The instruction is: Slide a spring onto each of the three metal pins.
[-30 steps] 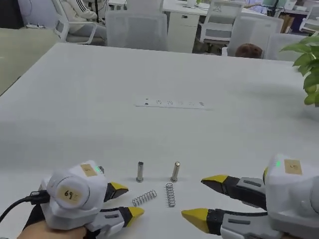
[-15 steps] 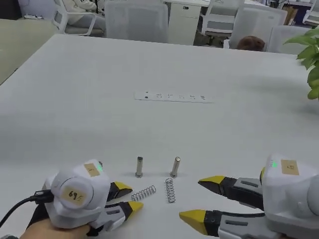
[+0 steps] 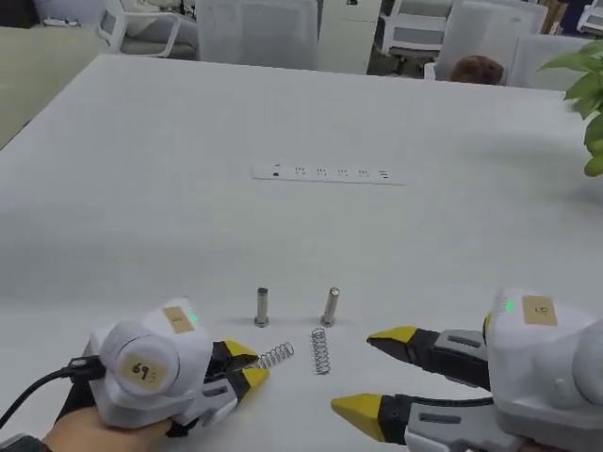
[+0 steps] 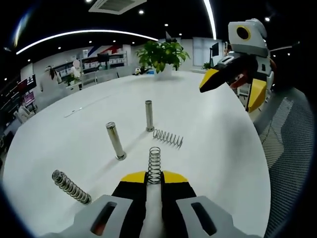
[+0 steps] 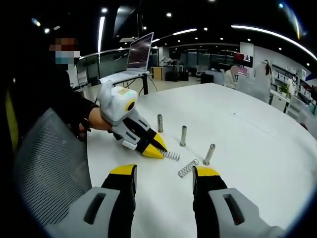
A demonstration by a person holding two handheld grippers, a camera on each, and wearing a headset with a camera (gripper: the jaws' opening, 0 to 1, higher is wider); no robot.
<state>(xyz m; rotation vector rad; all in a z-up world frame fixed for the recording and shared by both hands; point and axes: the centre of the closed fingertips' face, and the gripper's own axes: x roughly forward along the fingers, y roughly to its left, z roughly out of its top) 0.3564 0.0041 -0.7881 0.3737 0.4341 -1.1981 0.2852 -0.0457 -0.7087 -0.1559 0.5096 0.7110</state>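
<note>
Two bare metal pins (image 3: 262, 307) (image 3: 331, 307) stand upright on the white table. One spring (image 3: 276, 354) lies with its near end between the tips of my left gripper (image 3: 252, 363), which is shut on it; the left gripper view shows the spring (image 4: 154, 166) running straight out from the jaws. A second spring (image 3: 320, 349) lies loose beside it, below the right pin. A third pin wearing a spring (image 5: 160, 123) stands beyond the left gripper (image 5: 156, 148). My right gripper (image 3: 366, 373) is open, right of the springs, holding nothing.
A white power strip (image 3: 328, 174) lies across the middle of the table. A potted plant (image 3: 589, 104) stands at the right edge. Office chairs (image 3: 254, 33) line the far side. A person's sleeve (image 5: 64, 109) holds the left gripper.
The left gripper's jaws have closed from open onto the near end of the left spring. The head camera has tilted, shifting the scene upward. The right gripper stays open.
</note>
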